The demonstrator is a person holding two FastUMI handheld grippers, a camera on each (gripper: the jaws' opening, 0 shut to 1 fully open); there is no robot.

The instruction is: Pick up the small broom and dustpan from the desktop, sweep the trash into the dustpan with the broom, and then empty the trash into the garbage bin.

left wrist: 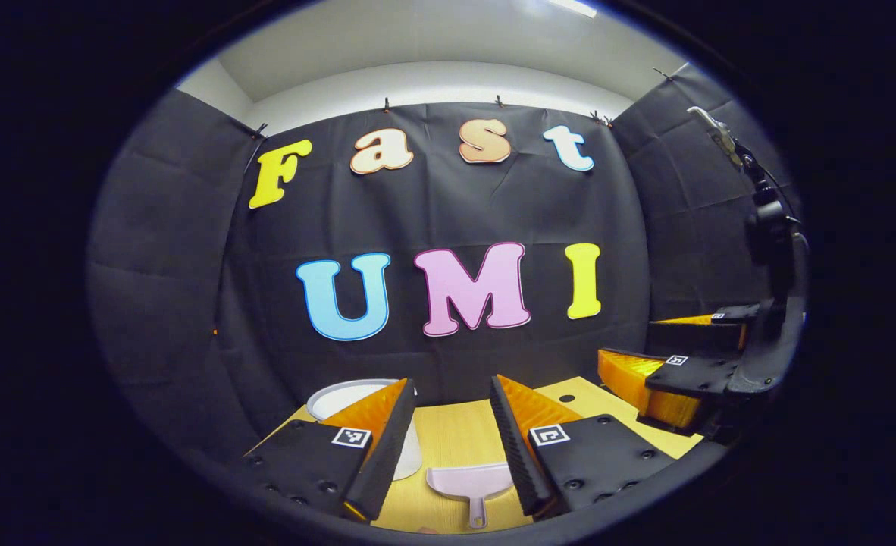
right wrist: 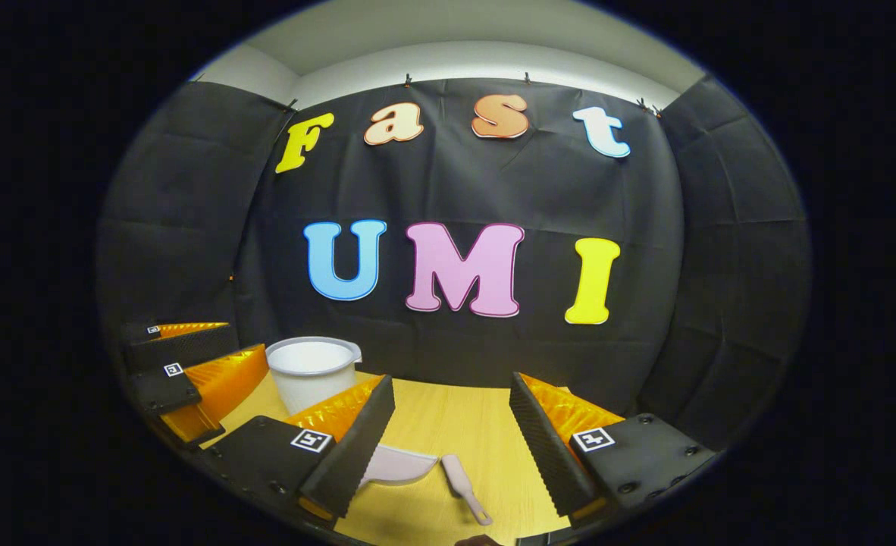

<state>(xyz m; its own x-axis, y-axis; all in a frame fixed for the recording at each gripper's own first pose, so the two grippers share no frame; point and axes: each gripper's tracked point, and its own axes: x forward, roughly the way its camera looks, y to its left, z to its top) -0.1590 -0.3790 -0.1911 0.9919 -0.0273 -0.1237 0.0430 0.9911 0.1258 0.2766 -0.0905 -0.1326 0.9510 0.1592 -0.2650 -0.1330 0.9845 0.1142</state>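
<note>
1. Pale pink plastic dustpan point(left wrist: 469, 481) lies flat on the yellow wood desktop point(left wrist: 455, 432), low between the fingers of the left gripper point(left wrist: 448, 440); its mouth faces the far wall and its handle runs toward the near edge
2. Left gripper is spread wide and holds nothing; it hangs above the desktop with the dustpan directly below and slightly ahead, so a drop along the handle's line looks like the natural approach
3. In the right gripper view the small broom point(right wrist: 463, 487) lies just right of the dustpan point(right wrist: 399, 464), near but apart; its long axis slants from far-left to near-right, handle end toward the near edge
4. Right gripper point(right wrist: 452, 447) is also released and empty, with the broom below the gap between its fingers
5. Judgement: each tool sits under its own gripper, dustpan to the left one and broom to the right one, so no crossing is needed
6. White garbage bin point(right wrist: 311, 371) stands far left on the desktop, closer to the left gripper
7. I cannot make out any trash on the wood
</note>
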